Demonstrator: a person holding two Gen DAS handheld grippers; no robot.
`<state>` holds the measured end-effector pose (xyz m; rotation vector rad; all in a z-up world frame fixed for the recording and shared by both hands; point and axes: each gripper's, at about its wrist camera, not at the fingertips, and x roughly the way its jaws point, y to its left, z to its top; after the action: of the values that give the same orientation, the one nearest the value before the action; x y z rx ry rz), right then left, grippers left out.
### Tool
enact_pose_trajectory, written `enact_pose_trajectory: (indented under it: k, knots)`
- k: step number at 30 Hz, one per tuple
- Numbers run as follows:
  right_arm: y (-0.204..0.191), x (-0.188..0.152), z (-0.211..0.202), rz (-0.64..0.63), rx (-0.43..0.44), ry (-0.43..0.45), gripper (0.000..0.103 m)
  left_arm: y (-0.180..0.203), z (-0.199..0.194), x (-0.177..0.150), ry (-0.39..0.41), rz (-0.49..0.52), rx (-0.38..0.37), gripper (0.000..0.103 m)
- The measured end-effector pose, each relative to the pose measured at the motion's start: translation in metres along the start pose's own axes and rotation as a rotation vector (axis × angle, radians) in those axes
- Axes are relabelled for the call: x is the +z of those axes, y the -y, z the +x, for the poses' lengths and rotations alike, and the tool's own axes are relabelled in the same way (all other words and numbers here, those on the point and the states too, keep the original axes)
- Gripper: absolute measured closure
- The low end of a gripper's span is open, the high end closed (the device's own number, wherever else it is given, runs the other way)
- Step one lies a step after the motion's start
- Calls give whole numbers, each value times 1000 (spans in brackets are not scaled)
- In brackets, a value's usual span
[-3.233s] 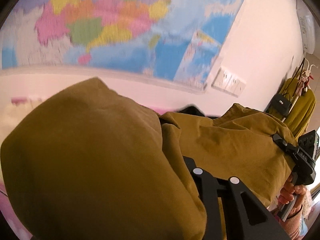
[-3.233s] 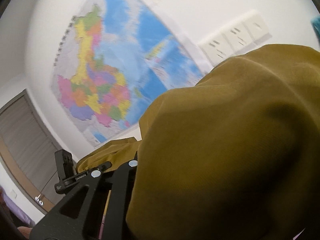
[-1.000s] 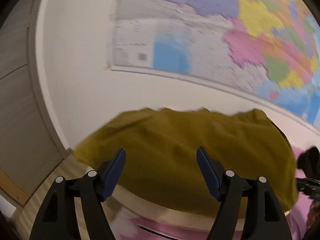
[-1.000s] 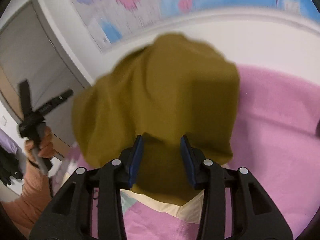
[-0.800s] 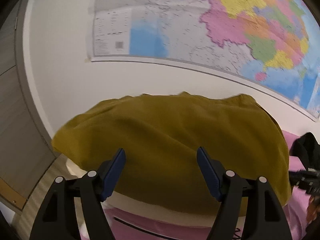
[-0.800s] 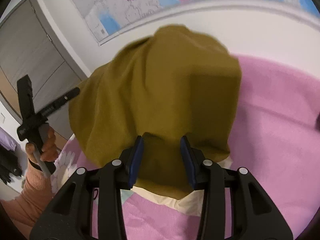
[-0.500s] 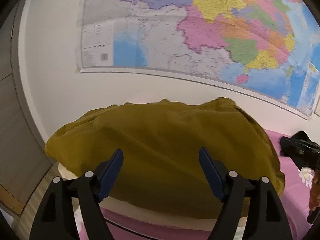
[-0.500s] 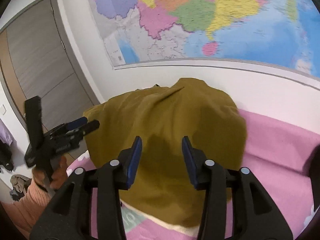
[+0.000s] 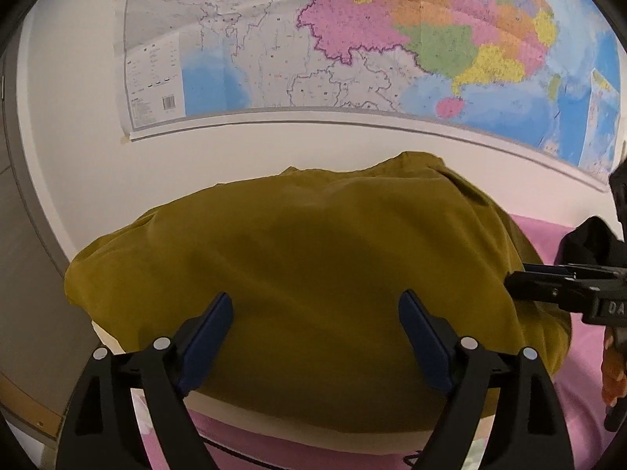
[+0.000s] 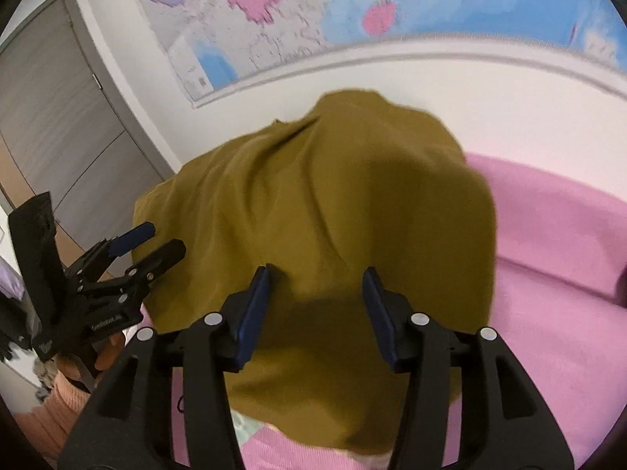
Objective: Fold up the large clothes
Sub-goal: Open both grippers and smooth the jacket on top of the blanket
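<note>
Big colourful wall map (image 9: 352,39) fills the top of the left wrist view, barcode and legend at its lower left corner, taped on a white wall (image 9: 78,137). Grey door (image 10: 58,117) at left of the right wrist view. Pink bedspread (image 10: 548,274) at right and bottom. Cream pillow edge (image 9: 313,427) at lower centre of the left wrist view.

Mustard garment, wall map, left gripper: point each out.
mustard garment (image 9: 313,274): left wrist view, middle of the cloth.
wall map (image 9: 352,39): left wrist view, pink region.
left gripper (image 9: 315,321): left wrist view, midway between its fingertips, jaws opening, nothing clamped.
</note>
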<state>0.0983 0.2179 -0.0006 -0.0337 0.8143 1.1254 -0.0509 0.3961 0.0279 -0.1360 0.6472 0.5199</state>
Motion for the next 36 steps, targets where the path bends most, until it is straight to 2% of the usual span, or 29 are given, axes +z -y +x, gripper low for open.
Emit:
enact_pose_trajectory:
  k: [3,5,8,10,14,19,21,23,25,28,30,36]
  knots:
    - [-13,-12,-22,-47,15,61,54,2,-10,0,13,-16,0,16]
    - [-24,-23,-29,-93,-1,77,54,5,-15,-3,20,-18,-8,10]
    - [-28,-41,-24,-114,-25,30,54,13,-16,-11,30,2,-4,8]
    - [-24,-48,-12,-94,-26,3,54,15,-9,-15,7,6,8,8]
    - [-23,-50,-21,-71,-22,29,52,19,-12,-20,9,19,41,8]
    - [-34,-59,-42,-94,-30,80,40,15,-34,-26,21,-47,30,8]
    - [-37,-64,-51,-103,-48,101,27,14,-41,-30,16,-65,29,8]
    - [-40,-70,-58,-100,-48,113,27,15,-52,-36,16,-89,30,7]
    - [-42,-76,-65,-97,-48,112,21,17,-61,-43,9,-106,36,7]
    - [-50,-87,-73,-127,-66,119,17,23,-71,-53,-12,-119,37,7]
    - [-54,-94,-78,-140,-79,128,12,29,-80,-61,-6,-117,66,7]
    - [-63,-112,-94,-160,-79,132,6,43,-93,-79,-39,-126,71,7]
